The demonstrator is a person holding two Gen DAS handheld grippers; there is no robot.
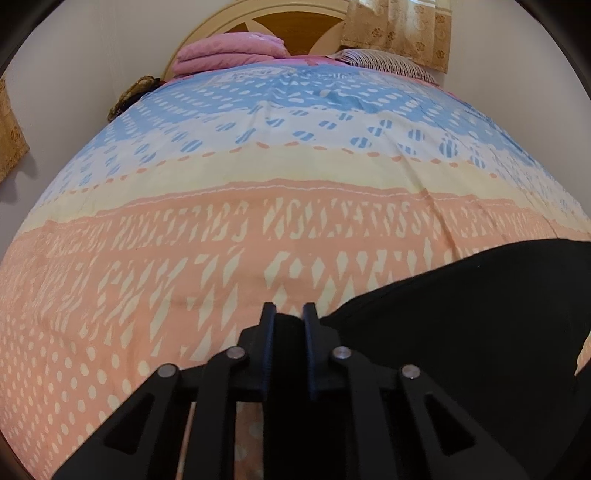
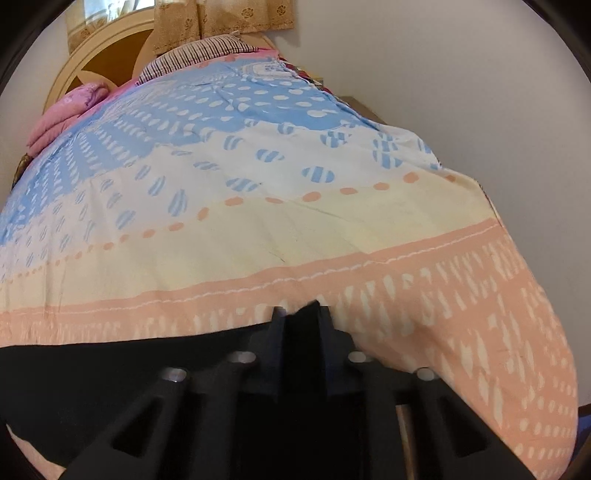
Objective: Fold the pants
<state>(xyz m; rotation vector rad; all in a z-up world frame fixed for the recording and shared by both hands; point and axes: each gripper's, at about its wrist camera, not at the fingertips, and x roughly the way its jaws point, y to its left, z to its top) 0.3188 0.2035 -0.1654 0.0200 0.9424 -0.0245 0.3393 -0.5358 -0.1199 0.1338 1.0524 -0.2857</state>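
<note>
Left gripper [image 1: 289, 314] and right gripper [image 2: 301, 312] each pinch the black pants [image 1: 461, 314] on the near bed [image 1: 258, 229].

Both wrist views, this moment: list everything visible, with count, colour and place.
Pants: one, black, lying on the near part of the bed, gripped at both ends.
Bedspread: one, blue, cream and peach patterned, covering the bed.
Folded blanket: one, pink, by the headboard.
Pillow: one, striped, at the bed's head.
Headboard: one, cream and wood.
Curtain: beige, floral, behind the headboard.
Left claw: black, shut on pants.
Right claw: black, shut on pants.
</note>
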